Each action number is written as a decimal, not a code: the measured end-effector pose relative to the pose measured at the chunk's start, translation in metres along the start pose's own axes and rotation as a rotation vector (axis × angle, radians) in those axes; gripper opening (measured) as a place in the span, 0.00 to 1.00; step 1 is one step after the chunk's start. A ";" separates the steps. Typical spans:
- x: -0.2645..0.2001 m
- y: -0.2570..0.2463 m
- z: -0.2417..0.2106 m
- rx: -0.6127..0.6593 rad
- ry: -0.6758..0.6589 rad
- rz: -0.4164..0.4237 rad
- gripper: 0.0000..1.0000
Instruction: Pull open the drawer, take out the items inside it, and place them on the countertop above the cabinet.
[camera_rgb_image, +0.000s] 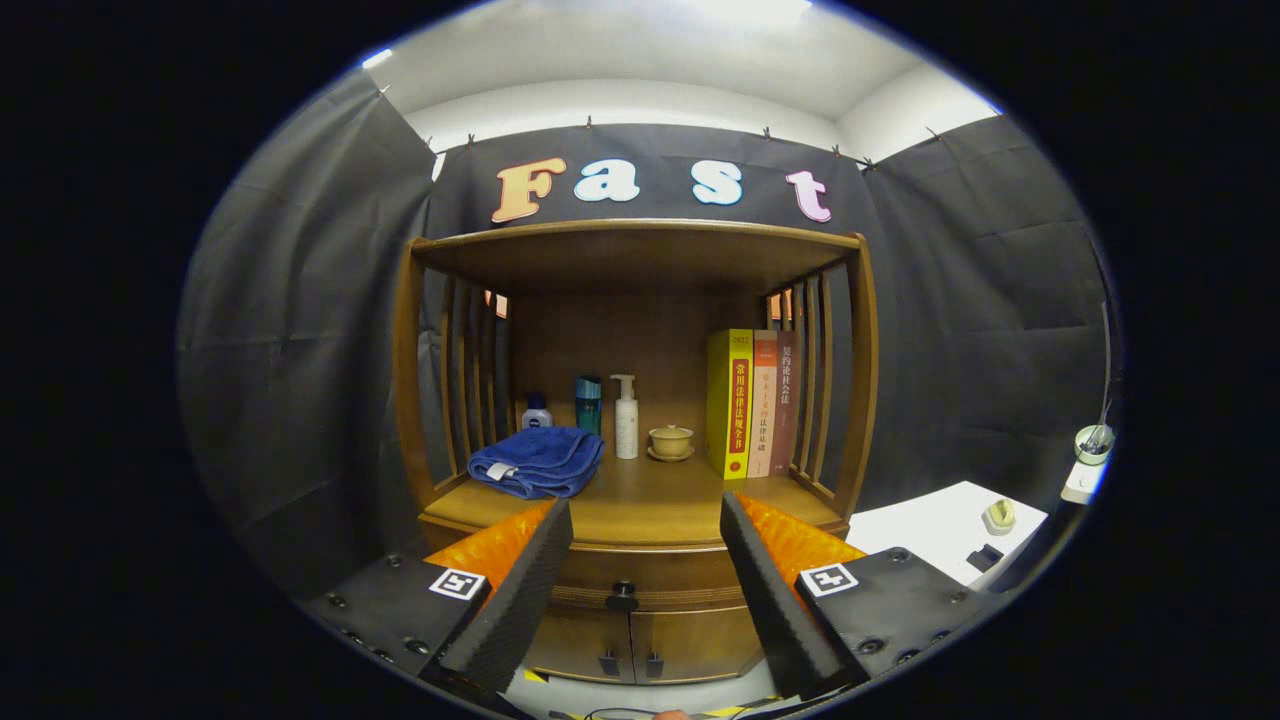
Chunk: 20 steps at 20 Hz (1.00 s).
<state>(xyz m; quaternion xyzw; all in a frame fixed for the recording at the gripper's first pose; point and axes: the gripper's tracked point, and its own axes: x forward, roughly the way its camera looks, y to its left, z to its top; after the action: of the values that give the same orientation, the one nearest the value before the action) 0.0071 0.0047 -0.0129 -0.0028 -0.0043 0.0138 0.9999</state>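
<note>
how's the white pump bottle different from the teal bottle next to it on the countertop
The white pump bottle is taller and has a pump head; the teal bottle is shorter with a flat cap. The teal bottle stands behind the blue towel, the white one beside it. Both stand upright, well beyond the gripper, whose jaws are open.

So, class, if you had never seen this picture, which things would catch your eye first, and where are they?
Probably the bright yellow book, upright with two others at the right of the wooden cabinet's countertop, and the folded blue towel at its left. Nearer, the open tool points at the closed drawer's dark knob, seen between its fingers.
</note>
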 end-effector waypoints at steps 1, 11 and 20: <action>0.003 0.001 -0.005 -0.003 -0.006 0.003 0.98; 0.062 0.015 -0.079 0.024 0.041 0.037 0.98; 0.110 0.023 -0.149 0.058 0.084 0.060 0.98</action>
<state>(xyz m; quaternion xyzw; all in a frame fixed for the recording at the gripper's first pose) 0.1179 0.0302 -0.1613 0.0256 0.0379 0.0438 0.9980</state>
